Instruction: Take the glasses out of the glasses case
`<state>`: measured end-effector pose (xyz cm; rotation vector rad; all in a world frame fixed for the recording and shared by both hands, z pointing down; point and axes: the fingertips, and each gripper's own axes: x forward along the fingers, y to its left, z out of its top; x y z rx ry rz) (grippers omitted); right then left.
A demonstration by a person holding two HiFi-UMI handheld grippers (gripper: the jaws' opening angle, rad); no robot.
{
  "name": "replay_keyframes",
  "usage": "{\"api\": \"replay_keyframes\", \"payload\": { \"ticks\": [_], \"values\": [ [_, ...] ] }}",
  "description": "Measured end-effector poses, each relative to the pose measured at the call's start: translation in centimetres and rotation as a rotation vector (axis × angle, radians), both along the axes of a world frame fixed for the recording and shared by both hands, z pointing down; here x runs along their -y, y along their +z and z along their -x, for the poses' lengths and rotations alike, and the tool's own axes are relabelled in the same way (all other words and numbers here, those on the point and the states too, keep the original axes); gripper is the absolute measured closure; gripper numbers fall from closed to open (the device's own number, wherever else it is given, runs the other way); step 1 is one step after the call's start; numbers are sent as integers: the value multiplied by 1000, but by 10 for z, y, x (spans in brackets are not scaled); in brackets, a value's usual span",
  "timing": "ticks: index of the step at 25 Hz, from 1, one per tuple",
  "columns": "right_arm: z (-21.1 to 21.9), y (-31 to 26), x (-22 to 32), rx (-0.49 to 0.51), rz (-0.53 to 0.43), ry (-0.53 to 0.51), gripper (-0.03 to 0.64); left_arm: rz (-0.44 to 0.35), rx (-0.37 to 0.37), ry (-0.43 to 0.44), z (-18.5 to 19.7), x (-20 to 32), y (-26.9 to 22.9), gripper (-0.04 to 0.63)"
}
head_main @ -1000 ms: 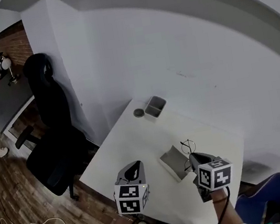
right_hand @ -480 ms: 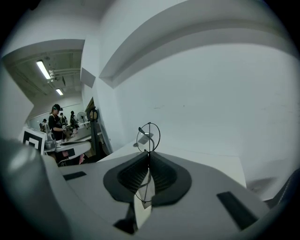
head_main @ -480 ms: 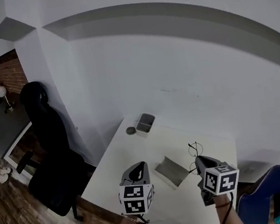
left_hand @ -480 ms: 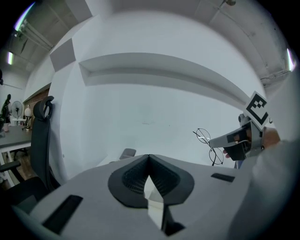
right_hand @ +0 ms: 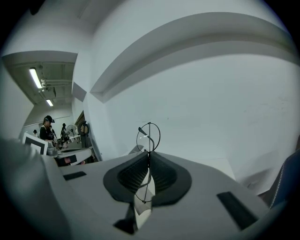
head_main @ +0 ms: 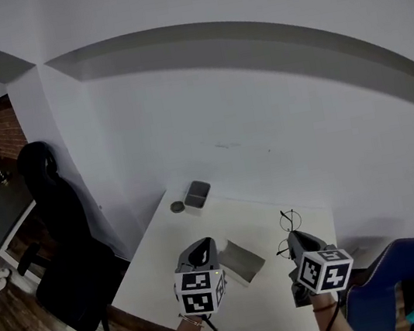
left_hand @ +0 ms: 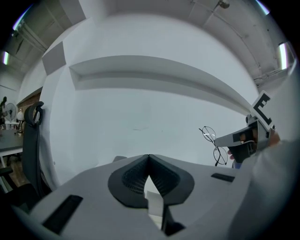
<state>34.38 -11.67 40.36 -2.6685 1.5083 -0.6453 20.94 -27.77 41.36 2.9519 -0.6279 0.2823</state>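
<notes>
Right tongs (right_hand: pixel 149 158) pinch glasses (right_hand: pixel 148 135); left tongs (left_hand: pixel 148 160) pressed together above white table (head_main: pixel 158 247), black chair (head_main: pixel 56 225) beside.

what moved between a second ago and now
The right tool, shut on the glasses, has carried them further right, clear of the glasses case. The left tool stays shut beside the case, which still lies on the table.

The glasses (head_main: pixel 289 222), thin dark wire with round lenses, are up off the tabletop (head_main: pixel 218 220), pinched in the right claw (head_main: pixel 291 239). The grey glasses case (head_main: pixel 243 261) lies open on the tabletop.
</notes>
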Motion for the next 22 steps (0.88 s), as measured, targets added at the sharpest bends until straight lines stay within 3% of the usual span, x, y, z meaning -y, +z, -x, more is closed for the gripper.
{"api": "replay_keyframes", "payload": {
  "ticks": [22],
  "values": [
    [-8,4,-29,9,-18,23,577,13,11,-3,-17,-21,3,589]
  ]
}}
